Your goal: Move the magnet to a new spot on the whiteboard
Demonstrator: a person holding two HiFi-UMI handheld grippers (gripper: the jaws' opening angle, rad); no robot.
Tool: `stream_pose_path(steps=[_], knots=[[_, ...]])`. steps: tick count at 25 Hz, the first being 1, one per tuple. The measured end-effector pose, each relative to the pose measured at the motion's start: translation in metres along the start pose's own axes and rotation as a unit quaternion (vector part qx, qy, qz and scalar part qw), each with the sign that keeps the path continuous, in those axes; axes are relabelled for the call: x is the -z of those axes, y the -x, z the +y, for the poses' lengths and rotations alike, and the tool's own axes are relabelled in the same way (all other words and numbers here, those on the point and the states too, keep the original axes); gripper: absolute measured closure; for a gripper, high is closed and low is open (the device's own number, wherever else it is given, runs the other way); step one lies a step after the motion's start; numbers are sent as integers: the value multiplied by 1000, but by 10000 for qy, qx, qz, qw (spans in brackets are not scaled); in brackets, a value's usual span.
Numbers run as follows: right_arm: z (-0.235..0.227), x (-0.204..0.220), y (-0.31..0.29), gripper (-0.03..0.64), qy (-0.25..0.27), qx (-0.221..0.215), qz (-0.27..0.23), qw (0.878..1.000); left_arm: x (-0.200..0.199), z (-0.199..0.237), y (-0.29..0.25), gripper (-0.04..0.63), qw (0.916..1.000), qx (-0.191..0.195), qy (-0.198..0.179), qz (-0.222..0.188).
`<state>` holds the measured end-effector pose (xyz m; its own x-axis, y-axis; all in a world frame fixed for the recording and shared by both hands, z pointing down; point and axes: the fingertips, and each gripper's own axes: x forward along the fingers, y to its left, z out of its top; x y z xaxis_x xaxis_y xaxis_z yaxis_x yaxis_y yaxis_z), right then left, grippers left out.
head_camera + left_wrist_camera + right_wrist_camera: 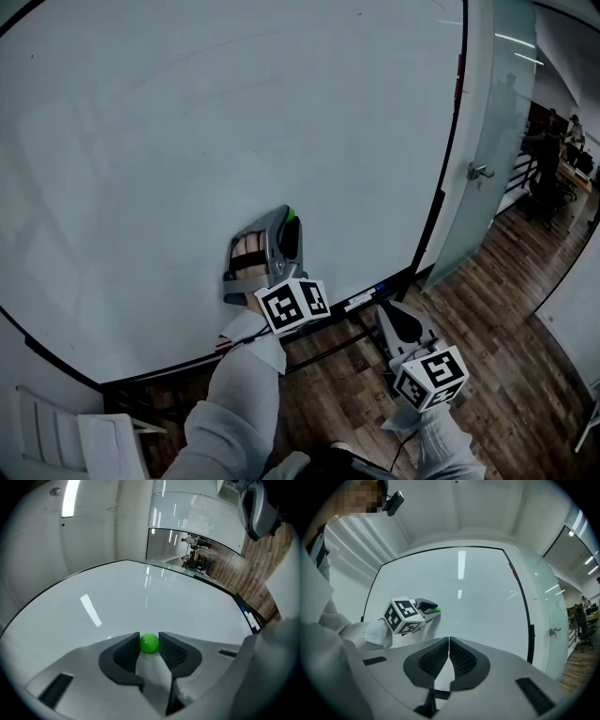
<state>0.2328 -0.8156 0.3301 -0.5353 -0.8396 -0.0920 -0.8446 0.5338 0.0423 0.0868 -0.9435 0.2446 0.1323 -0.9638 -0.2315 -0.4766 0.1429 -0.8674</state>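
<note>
Magnet (291, 214), green, is low at the whiteboard (234, 112) toward six o'clock in the head view; the left gripper view shows the left tool (149, 645) pinching it only by the pad tips, so I'd slide it slowly; the right gripper view shows the right tool (449, 645) clenched and empty.

Light: dim, cool, flat in the head view; ceiling strip light (70, 498) blazing at far left in the left gripper view.
Glare: white streaks across the whiteboard (140, 606).
Distortion: edges bowing hard, corners black.
Focus: near foreground soft.
</note>
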Motion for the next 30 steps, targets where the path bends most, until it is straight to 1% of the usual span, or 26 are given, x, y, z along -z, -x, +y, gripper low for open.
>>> stream_pose_path(steps=[2, 5, 7, 9, 11, 15, 20, 25, 30], knots=[[0, 0, 0, 589, -24, -3, -4, 10000, 0, -3, 0, 458, 10000, 79, 45, -26], [-2, 0, -1, 589, -30, -13, -10, 10000, 0, -11, -1, 386, 9997, 236, -15, -45], [-3, 1, -1, 588, -19, -21, -11, 10000, 1, -12, -1, 373, 9997, 245, -37, -54], [-3, 1, 0, 589, -10, -25, -3, 10000, 1, -9, 1, 352, 9995, 263, 119, -86], [-4, 1, 2, 589, 15, -29, 2, 10000, 0, -7, 3, 344, 9990, 329, 285, -128], [-5, 1, 6, 588, 20, -4, -6, 10000, 4, -5, 10, 331, 9979, 441, 453, -138], [-1, -1, 6, 589, -22, 26, -1, 10000, 13, -2, 23, 331, 9917, 688, 1067, -193], [9, -1, 1, 589, -2, -99, -15, 9999, 25, 0, 43, 331, 9854, 882, 1444, -202], [18, 3, -4, 589, -50, -209, 22, 9998, 38, -1, 65, 331, 9741, 1038, 1999, -198]])
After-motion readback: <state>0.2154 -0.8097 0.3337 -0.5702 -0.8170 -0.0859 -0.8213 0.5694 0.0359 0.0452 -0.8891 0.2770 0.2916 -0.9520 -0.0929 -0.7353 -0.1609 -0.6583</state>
